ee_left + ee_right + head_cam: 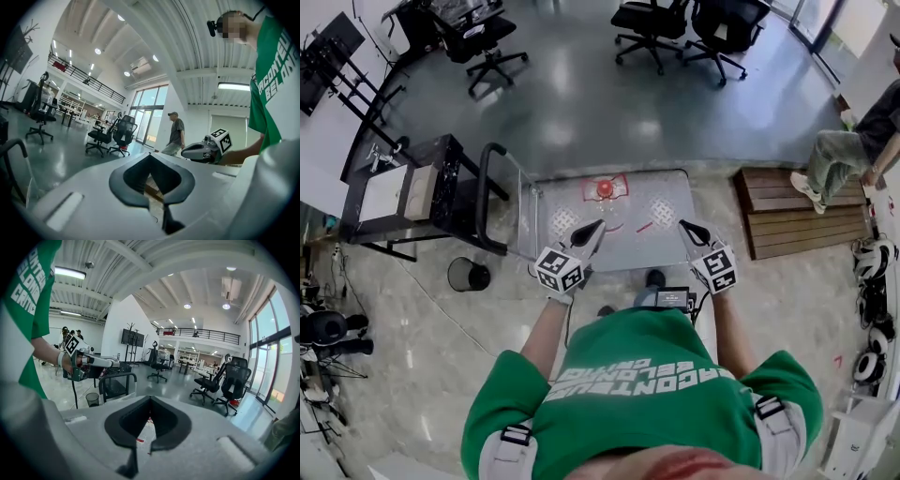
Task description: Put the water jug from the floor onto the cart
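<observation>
The water jug (605,188), clear with a red cap, is seen from above standing on the grey cart deck (652,244) near its far edge. The cart's black handle (492,197) rises at the deck's left end. My left gripper (598,225) hovers over the deck's near left part, shut and empty. My right gripper (682,225) hovers over the near right part, also shut and empty. Both tips stay short of the jug. In the left gripper view the jaws (151,154) meet with nothing between them. The right gripper view shows the same (150,399).
A black shelf trolley (403,192) and a black bin (469,275) stand left of the cart. A low wooden platform (802,211) lies to the right, with a seated person (848,155) beyond it. Office chairs (670,28) stand far back. A dark device (675,300) sits at my feet.
</observation>
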A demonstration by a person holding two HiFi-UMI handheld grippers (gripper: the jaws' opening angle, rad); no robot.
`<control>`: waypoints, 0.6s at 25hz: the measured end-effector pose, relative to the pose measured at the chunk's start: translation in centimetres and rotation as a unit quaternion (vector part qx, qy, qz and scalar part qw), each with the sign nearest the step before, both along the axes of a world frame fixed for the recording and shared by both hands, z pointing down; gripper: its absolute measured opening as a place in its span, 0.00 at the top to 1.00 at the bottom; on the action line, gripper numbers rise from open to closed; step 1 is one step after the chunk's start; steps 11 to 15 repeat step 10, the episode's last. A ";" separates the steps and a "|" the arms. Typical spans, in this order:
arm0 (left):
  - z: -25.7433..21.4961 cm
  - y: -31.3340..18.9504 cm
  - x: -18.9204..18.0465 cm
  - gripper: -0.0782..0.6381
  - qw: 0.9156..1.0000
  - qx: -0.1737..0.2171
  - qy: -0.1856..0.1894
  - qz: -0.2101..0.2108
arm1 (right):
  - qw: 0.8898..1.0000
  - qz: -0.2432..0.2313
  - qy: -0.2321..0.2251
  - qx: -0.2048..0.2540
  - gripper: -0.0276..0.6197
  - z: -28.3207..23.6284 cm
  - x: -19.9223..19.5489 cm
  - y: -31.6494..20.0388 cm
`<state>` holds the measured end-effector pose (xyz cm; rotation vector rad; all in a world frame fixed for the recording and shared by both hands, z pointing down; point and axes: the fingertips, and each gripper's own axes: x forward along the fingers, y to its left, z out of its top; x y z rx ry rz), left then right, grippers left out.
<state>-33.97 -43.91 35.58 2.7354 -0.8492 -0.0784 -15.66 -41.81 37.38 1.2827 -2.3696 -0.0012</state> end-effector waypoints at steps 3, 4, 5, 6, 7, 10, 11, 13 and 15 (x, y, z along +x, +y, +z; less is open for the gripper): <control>0.6 -0.5 -0.2 0.87 1.000 -0.001 -0.002 -0.001 | 1.000 -0.003 0.001 -0.003 0.97 0.5 -0.2 -0.6; 0.6 -0.5 -0.3 0.87 1.000 -0.002 -0.002 -0.001 | 1.000 -0.004 0.001 -0.004 0.97 0.5 -0.4 -0.7; 0.6 -0.5 -0.6 0.87 1.000 -0.002 -0.002 -0.002 | 1.000 -0.005 0.001 -0.004 0.97 0.5 -0.7 -0.7; 0.4 -0.4 -0.8 0.87 1.000 -0.003 -0.002 -0.002 | 1.000 -0.007 0.002 -0.004 0.97 0.3 -1.0 -0.7; 0.2 -0.3 -1.1 0.87 1.000 -0.003 -0.002 -0.002 | 1.000 -0.008 0.002 -0.003 0.97 0.1 -1.3 -0.7; -0.5 -0.2 -2.0 0.87 1.000 -0.002 -0.003 -0.002 | 1.000 -0.012 0.004 0.003 0.97 -0.7 -2.5 -0.7; -0.5 -0.2 -2.0 0.87 1.000 -0.002 -0.003 -0.002 | 1.000 -0.012 0.004 0.003 0.97 -0.7 -2.5 -0.7; -0.5 -0.2 -2.0 0.87 1.000 -0.002 -0.003 -0.002 | 1.000 -0.012 0.004 0.003 0.97 -0.7 -2.5 -0.7; -0.5 -0.2 -2.0 0.87 1.000 -0.002 -0.003 -0.002 | 1.000 -0.012 0.004 0.003 0.97 -0.7 -2.5 -0.7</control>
